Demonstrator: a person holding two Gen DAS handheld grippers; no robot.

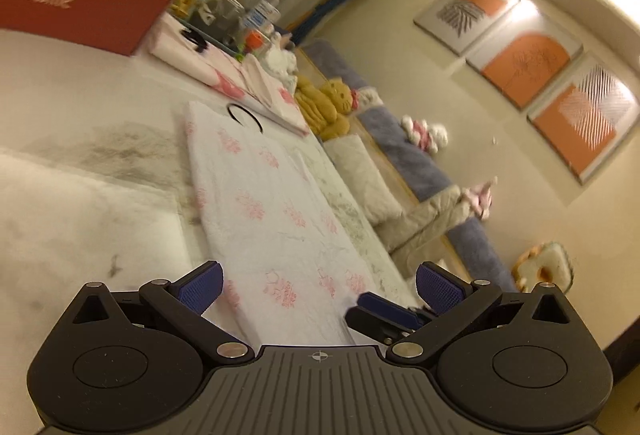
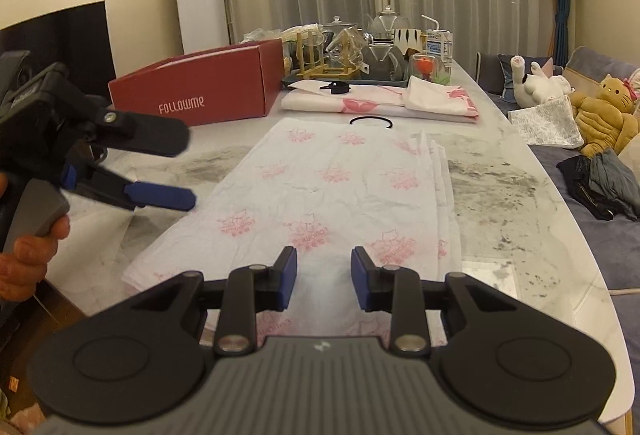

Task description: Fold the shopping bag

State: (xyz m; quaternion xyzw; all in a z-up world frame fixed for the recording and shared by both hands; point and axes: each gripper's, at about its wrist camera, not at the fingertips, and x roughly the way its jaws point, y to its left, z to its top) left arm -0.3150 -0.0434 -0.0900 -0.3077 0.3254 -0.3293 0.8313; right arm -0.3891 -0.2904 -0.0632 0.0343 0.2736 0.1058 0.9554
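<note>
Right wrist view shows the shopping bag (image 2: 340,179) lying flat on the marble table (image 2: 520,195), just short of the red box (image 2: 200,91), with the right gripper (image 2: 324,283) and left gripper (image 2: 180,167) both parted and empty above it, likely poised to pinch an edge.

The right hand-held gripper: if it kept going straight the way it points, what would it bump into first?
Probably the white shopping bag lying flat on the marble table. The right hand-held gripper tilts down over its near end with open fingers.
</note>
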